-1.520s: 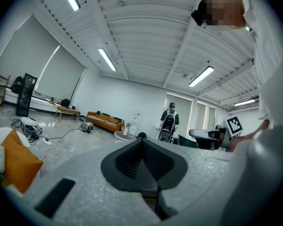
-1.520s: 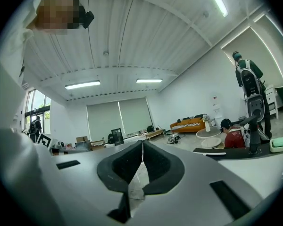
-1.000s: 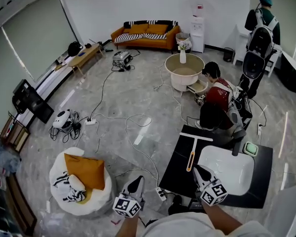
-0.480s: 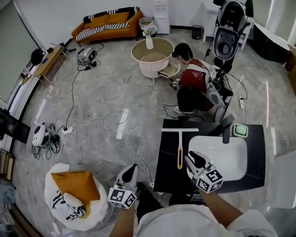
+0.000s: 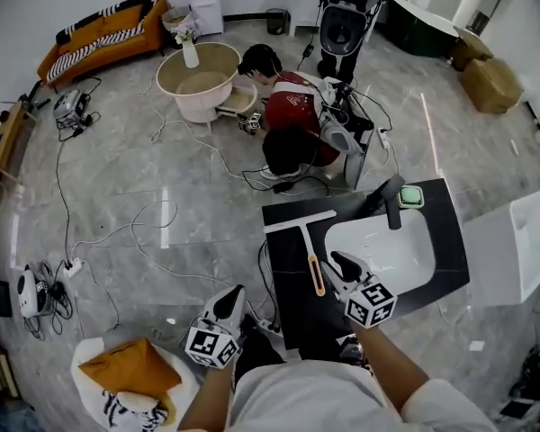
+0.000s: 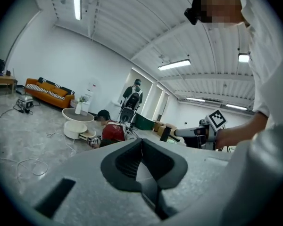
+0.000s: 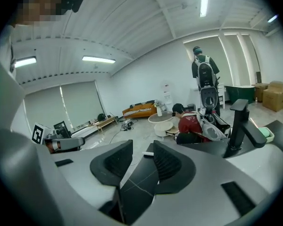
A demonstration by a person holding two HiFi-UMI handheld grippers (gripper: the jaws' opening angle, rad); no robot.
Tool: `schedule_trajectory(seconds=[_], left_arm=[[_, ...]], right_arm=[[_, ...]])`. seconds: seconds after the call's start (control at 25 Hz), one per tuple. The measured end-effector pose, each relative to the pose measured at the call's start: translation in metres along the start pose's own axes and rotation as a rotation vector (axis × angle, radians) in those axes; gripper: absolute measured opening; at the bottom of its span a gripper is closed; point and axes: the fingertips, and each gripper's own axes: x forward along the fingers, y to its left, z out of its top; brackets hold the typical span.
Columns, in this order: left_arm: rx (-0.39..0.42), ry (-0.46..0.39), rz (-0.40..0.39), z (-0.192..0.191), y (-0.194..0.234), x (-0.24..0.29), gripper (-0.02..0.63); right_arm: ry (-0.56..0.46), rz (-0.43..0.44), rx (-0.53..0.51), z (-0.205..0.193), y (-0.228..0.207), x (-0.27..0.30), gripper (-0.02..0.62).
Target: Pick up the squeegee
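The squeegee [image 5: 311, 257] lies flat on the black counter [image 5: 288, 313], its white blade at the far end and its orange handle tip toward me. My right gripper [image 5: 336, 261] hovers just right of the handle, over the left rim of the white sink [image 5: 382, 252]. Its jaws are opening and nothing is between them. In the right gripper view the right gripper [image 7: 142, 157] has the counter showing through its gap. My left gripper [image 5: 233, 297] hangs over the floor left of the counter. The left gripper view shows the left gripper [image 6: 140, 155] shut and holding nothing.
A black faucet [image 5: 391, 202] and a green-and-white object [image 5: 411, 196] stand behind the sink. A person in red [image 5: 297, 120] crouches beyond the counter. Cables cross the floor [image 5: 162, 232]. A white unit [image 5: 513, 241] stands at the right, a cushioned beanbag [image 5: 130, 372] at the lower left.
The head view has swung down and to the right. My right gripper has moved forward alongside the squeegee handle and its jaws have parted. The left gripper has come closer to the counter.
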Motion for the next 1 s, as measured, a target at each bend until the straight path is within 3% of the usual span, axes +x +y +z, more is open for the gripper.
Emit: schedule_trajectory(seconds=[0.16,0.48,1.0], left_arm=[[-0.02,0.036,-0.072,-0.021,0.018,0.011,0.015],[-0.051,0.069,-0.155,-0.021,0.024,0.042,0.015],[-0.096,0.099,-0.14,-0.05,0.051,0.057,0.015]], right_arm=[[0.057,-0.059,0.031,-0.024,-0.003,0.025,0.128],[0.187,-0.11,0.042,-0.029,-0.027,0.063,0.14],[0.417,-0.164,0.023,-0.096,-0.067,0.117,0.14]])
